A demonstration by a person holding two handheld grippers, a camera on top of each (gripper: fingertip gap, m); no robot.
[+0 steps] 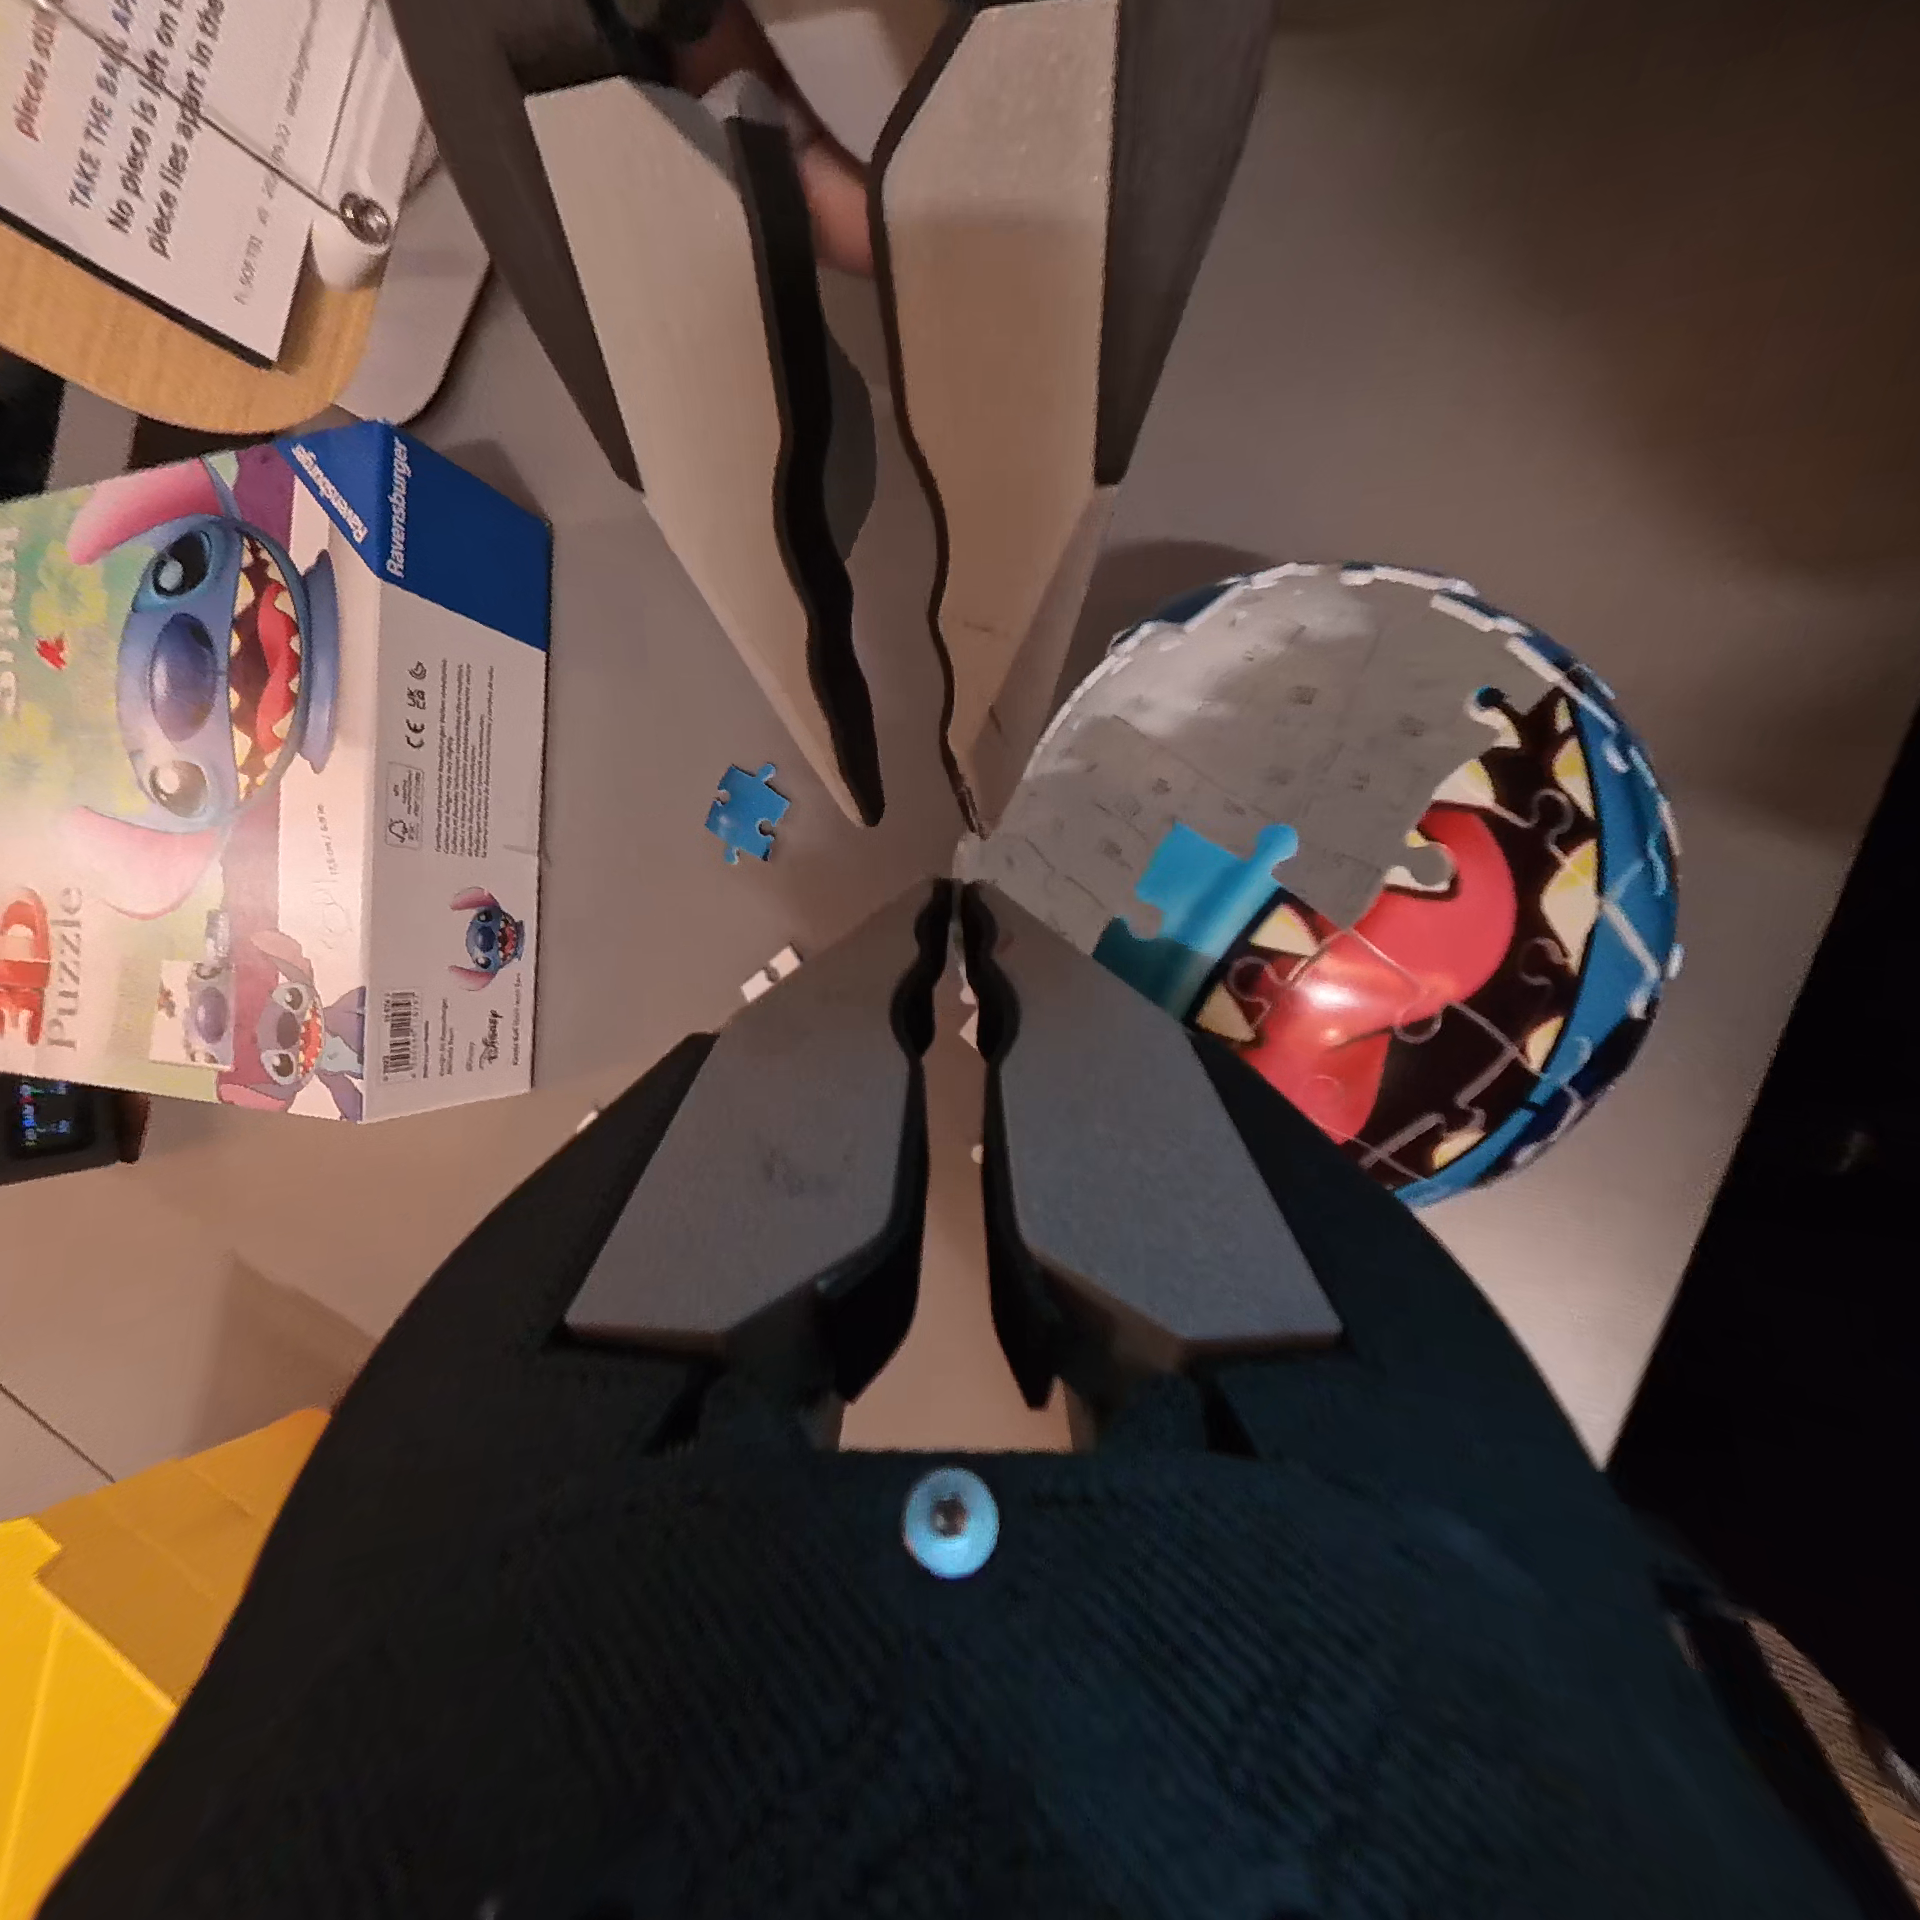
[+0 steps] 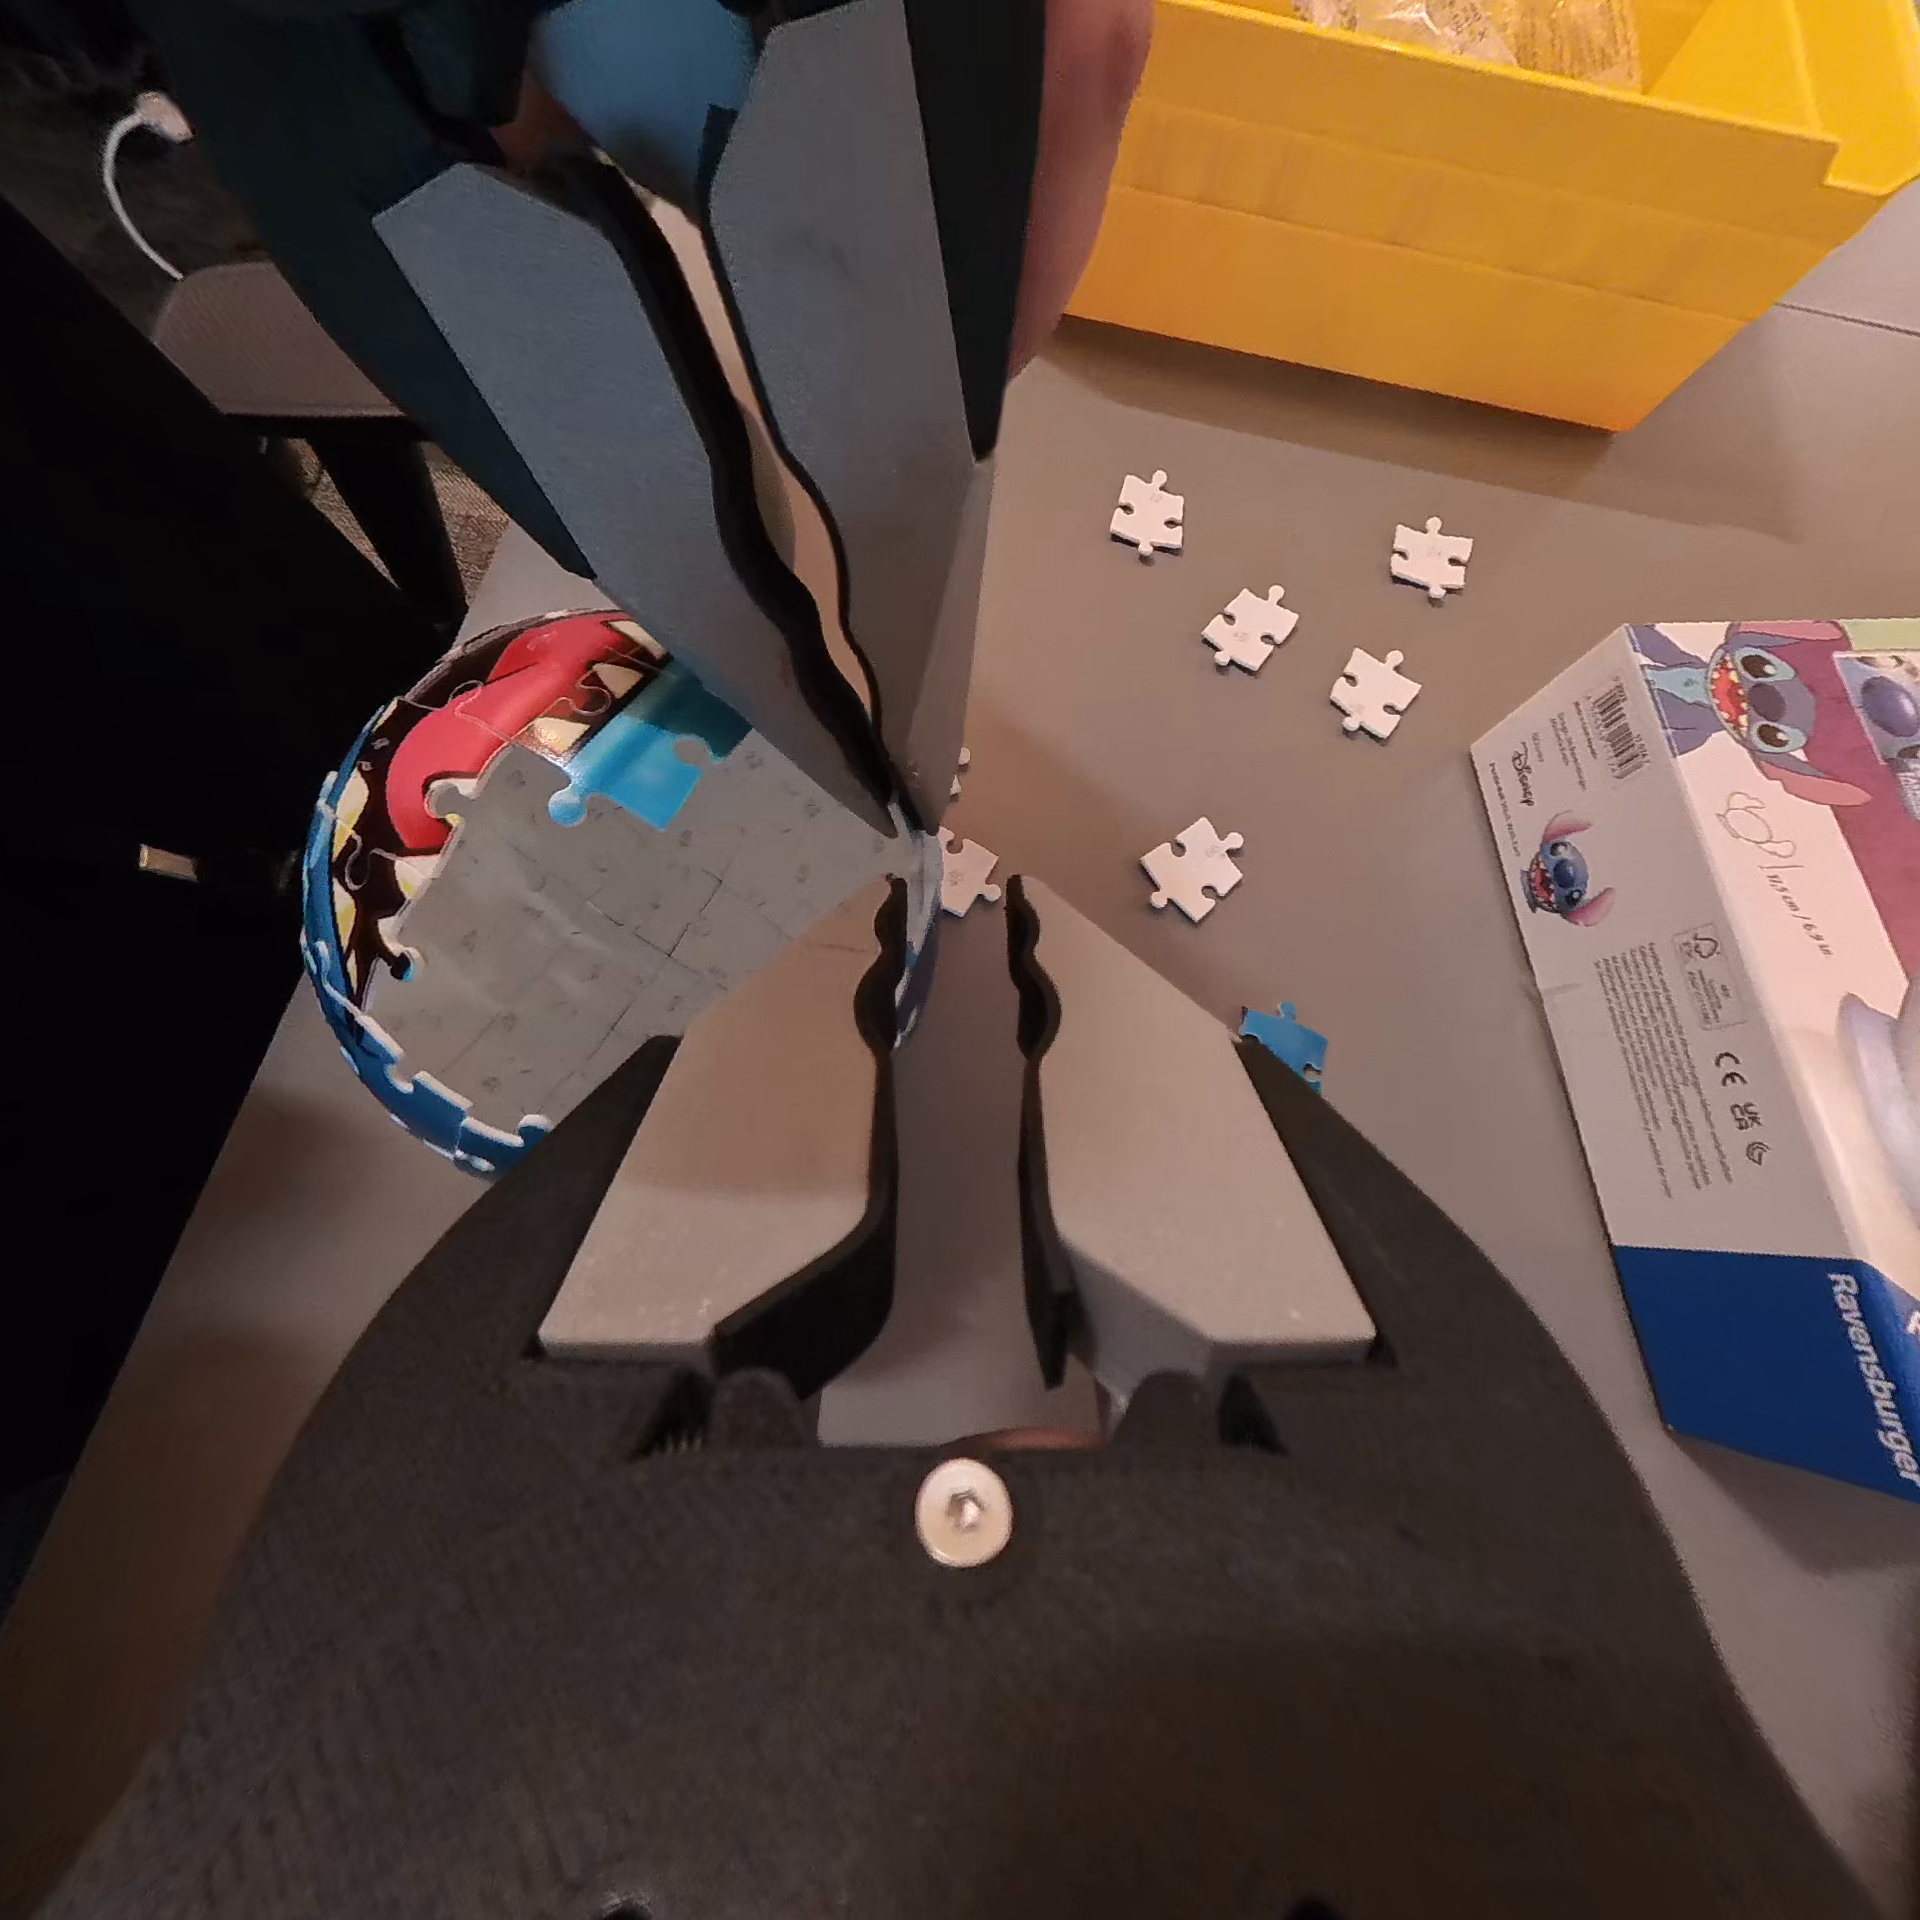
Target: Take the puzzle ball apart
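Observation:
The puzzle ball [image 1: 1351,831] lies on the grey table with a large opening that shows its grey inside; it also shows in the right wrist view [image 2: 571,935]. My left gripper [image 1: 954,899] is shut on the ball's rim at the edge of the opening, and the right wrist view shows it [image 2: 896,821] pinching there from above. My right gripper [image 2: 954,888] is open with a narrow gap, its tips right at that same rim spot; it comes in from the top of the left wrist view [image 1: 920,826]. Several loose white pieces [image 2: 1250,627] and a blue piece [image 2: 1285,1039] [image 1: 746,814] lie on the table.
The puzzle's box [image 1: 312,779] [image 2: 1714,987] lies flat beside the pieces. A yellow bin [image 2: 1403,208] [image 1: 104,1662] stands behind them. A printed card [image 1: 187,156] lies at the far left. The table edge [image 1: 1766,935] runs close past the ball. The tips of both grippers are at nearly the same place.

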